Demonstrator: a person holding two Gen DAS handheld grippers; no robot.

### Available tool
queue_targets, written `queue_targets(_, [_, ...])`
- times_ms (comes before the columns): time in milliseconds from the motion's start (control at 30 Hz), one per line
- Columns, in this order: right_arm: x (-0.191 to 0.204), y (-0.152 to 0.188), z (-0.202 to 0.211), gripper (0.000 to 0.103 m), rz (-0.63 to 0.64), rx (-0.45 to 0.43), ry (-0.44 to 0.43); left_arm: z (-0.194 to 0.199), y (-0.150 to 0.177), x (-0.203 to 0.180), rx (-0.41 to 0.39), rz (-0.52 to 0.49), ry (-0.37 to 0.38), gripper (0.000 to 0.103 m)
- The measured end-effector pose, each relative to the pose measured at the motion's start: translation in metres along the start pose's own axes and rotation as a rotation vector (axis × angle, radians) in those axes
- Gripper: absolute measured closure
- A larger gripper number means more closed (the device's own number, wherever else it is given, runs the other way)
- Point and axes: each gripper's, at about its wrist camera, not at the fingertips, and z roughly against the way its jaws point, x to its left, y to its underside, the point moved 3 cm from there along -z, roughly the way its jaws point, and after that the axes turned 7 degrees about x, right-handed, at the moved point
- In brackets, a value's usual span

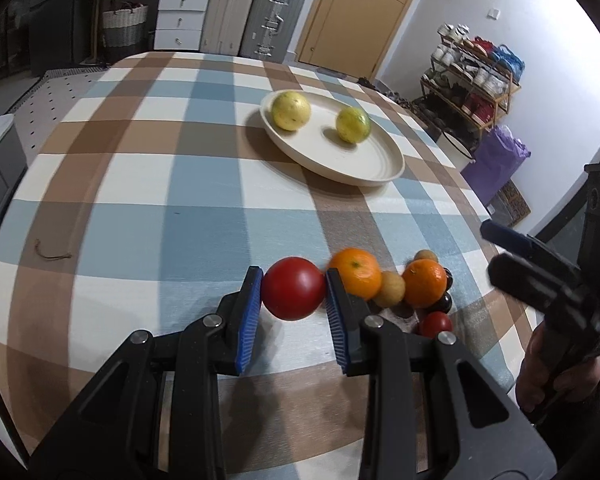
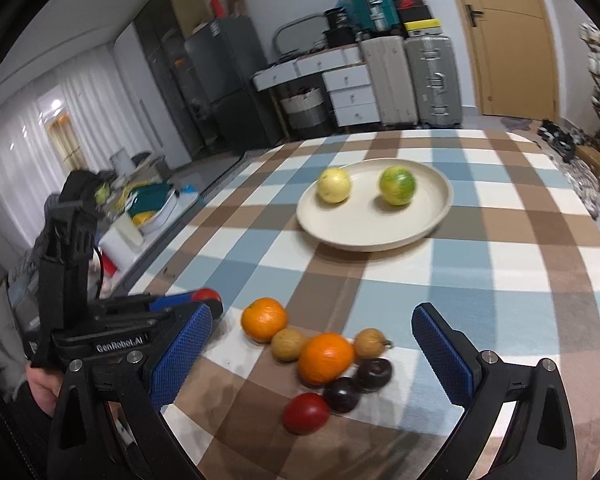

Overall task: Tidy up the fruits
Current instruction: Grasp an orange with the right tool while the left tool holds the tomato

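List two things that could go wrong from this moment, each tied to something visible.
1. The left gripper holds the tomato only at its pads' tips; it might slip out on the way to the plate.
2. The two fruits on the plate are round and loose; a bump could roll them.

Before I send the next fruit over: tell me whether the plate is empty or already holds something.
Not empty. The plate holds two round fruits, a pale yellow one and a yellow-green one, lying apart; the rest of its surface is bare.
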Motion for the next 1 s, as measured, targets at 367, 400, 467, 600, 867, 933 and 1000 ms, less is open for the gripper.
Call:
queue_targets(367, [0.039, -0.006, -0.050, 0.001, 0.184, 0.135, 0.025, 0.027, 0.004, 0.037, -0.046, 0.056, -0.031, 0.075])
queue_targets(400, [0.040, -0.008, -0.053, 0.001, 0.191, 0.144, 0.027, 0.029, 0.005, 0.040, -0.048, 0.057, -0.033, 0.075])
queue_targets(467, [0.042, -0.010, -0.060, 0.001, 0.198, 0.160, 0.026, 0.030, 0.005, 0.041, -0.053, 0.057, -0.039, 0.075])
queue_targets(600, [0.044, -0.014, -0.075, 0.001, 0.213, 0.202, 0.032, 0.029, 0.004, 0.044, -0.054, 0.056, -0.048, 0.075])
queue_targets(867, [0.047, -0.013, -0.095, 0.016, 0.241, 0.270, 0.025, 0.027, 0.002, 0.048, -0.053, 0.056, -0.067, 0.075])
queue_targets(933, [0.047, -0.012, -0.100, 0.018, 0.243, 0.288, 0.032, 0.028, 0.002, 0.049, -0.055, 0.055, -0.075, 0.075])
queue_targets(1000, [0.047, -0.010, -0.103, 0.027, 0.245, 0.305, 0.030, 0.029, 0.001, 0.048, -0.056, 0.045, -0.089, 0.075])
